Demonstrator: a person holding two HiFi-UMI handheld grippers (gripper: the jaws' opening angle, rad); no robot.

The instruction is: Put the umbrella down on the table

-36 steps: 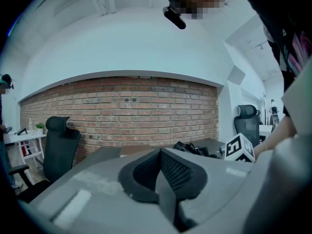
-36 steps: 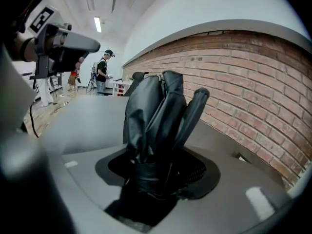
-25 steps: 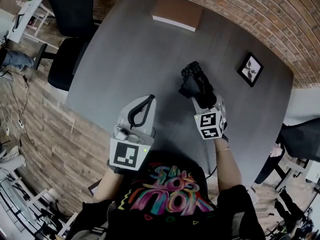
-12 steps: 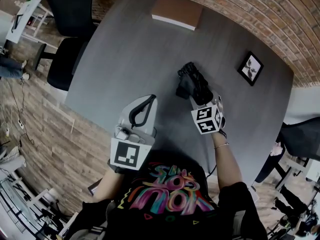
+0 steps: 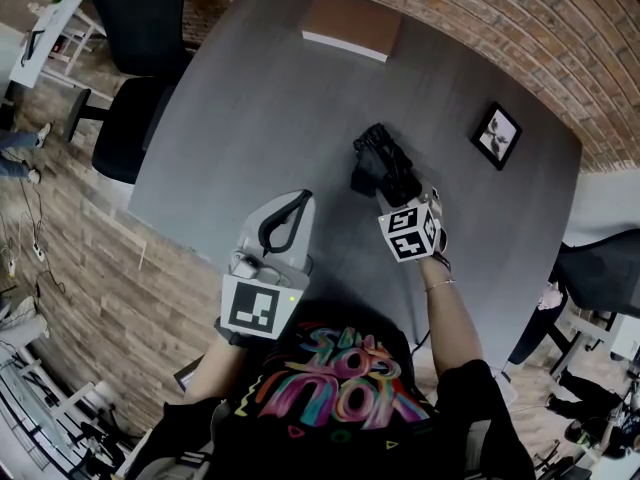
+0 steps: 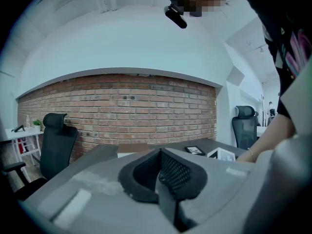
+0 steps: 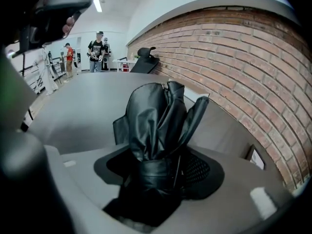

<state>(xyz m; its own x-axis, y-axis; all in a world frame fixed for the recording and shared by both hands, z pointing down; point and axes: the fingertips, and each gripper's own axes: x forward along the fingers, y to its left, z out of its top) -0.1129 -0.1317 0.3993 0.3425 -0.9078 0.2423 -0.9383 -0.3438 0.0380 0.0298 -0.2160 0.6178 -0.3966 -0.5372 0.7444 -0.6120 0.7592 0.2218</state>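
Head view looks steeply down on a grey table [image 5: 250, 108] that carries a flat cardboard box [image 5: 352, 24] at its far edge and a small black picture frame [image 5: 500, 136] off to the right. The right gripper [image 5: 393, 182] hangs over the middle of the table, and the folded black umbrella [image 5: 378, 156] sticks out beyond its jaws, pointing away from the person. From above it cannot be told whether the umbrella's tip touches the tabletop or hovers just over it.

The right gripper view settles the grip. The right gripper [image 7: 161, 172] has both jaws clamped on the bundled lower part of the umbrella [image 7: 153, 113], whose loose, shiny folds of fabric fan outward past the pads. The table [image 7: 92, 96] spreads beyond it, with a brick wall [image 7: 229, 67] to the right and several people [image 7: 100, 45] standing far off in the room.

The left gripper [image 5: 283, 220] is held nearer the person, over the table's near-left edge and well apart from the umbrella. In its own view the left gripper [image 6: 161, 172] has its jaws pressed together with nothing between them — only the mesh-textured pads meet. A black office chair [image 6: 56, 140] stands at the left of that view, beside the table.
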